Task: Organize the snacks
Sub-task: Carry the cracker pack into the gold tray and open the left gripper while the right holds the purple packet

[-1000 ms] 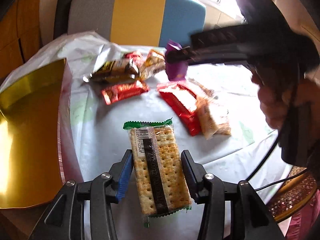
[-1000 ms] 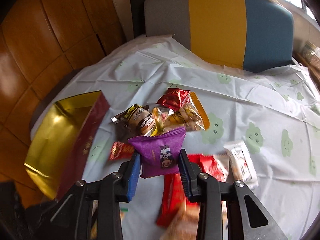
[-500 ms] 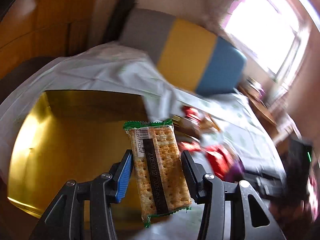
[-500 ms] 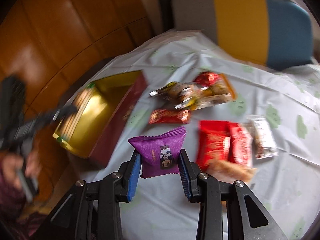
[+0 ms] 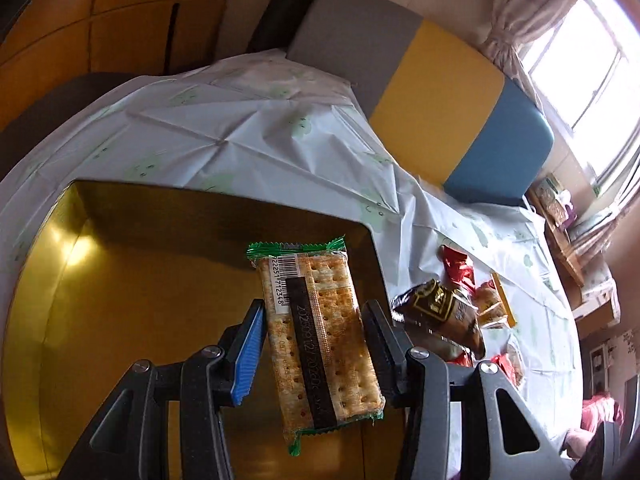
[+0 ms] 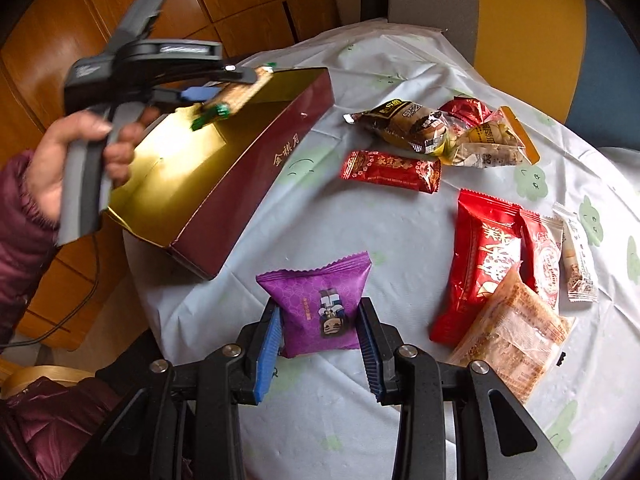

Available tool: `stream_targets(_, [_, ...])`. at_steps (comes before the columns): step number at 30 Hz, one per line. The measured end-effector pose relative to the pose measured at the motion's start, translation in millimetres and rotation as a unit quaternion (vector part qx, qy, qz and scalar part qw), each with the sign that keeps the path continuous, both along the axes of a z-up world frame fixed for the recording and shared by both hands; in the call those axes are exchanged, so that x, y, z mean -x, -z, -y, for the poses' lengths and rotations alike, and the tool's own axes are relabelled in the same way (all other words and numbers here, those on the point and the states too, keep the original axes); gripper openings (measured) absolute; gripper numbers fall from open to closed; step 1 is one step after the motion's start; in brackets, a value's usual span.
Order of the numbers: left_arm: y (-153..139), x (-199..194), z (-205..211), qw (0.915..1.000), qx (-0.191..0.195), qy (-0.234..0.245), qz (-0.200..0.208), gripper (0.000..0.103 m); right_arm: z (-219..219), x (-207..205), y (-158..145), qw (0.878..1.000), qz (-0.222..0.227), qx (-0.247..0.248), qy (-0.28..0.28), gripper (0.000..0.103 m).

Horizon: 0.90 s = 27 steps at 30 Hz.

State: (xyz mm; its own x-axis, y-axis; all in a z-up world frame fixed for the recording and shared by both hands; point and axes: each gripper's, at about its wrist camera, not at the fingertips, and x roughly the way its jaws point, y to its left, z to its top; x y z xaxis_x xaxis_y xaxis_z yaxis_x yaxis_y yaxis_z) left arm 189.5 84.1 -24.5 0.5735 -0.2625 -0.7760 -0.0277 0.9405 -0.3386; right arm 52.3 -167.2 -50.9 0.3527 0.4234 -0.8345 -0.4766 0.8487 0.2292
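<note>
Holding a cracker packet [image 5: 318, 336] lengthwise along its fingers, our left hand-held gripper [image 5: 314, 354] is clamped on it directly above the gold-lined box [image 5: 132, 312], which lies just below. Our right hand-held gripper [image 6: 320, 332], clamped on a purple pouch [image 6: 318, 300], waits farther from the box, over the counter [image 6: 384, 232].

The left camera is being pointed steeply down, close above the gold box [image 5: 132, 320]. The right camera is being aimed down at the table [image 6: 360, 224] from farther back. The box [image 6: 208, 168] and snack pile [image 6: 432, 132] are being seen in both.
</note>
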Motion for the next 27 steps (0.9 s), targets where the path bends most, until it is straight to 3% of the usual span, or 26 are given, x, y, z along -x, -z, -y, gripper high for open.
stream_targets(4, [9,-22,14,0.9996,-0.009,0.022,-0.015,0.050,-6,-5,3,1.000,0.002,0.004,0.003,0.037])
stream_targets(8, [14,-31,17,0.9996,-0.019,0.013,-0.019,0.052,-7,-2,2,1.000,0.006,0.008,0.002,0.037])
stream_targets(10, [11,-26,14,0.9997,-0.021,0.004,-0.008,0.066,-8,-2,2,1.000,0.007,0.011,0.002,0.037])
stream_targets(11, [9,-23,12,0.9998,-0.020,0.001,-0.003,0.067,-9,-2,3,1.000,0.007,0.012,0.003,0.037])
stream_targets(14, [2,-8,5,0.9997,-0.021,-0.009,0.005,0.067,-11,-2,3,1.000,0.009,0.016,0.008,0.037])
stream_targets(21, [-15,59,9,0.9946,-0.091,-0.016,0.047,0.067,-14,1,4,0.999,0.016,0.022,0.024,0.038])
stream_targets(27, [-22,103,8,0.9916,-0.109,-0.034,0.061,0.067,-12,2,1,0.999,0.016,0.013,0.042,0.037])
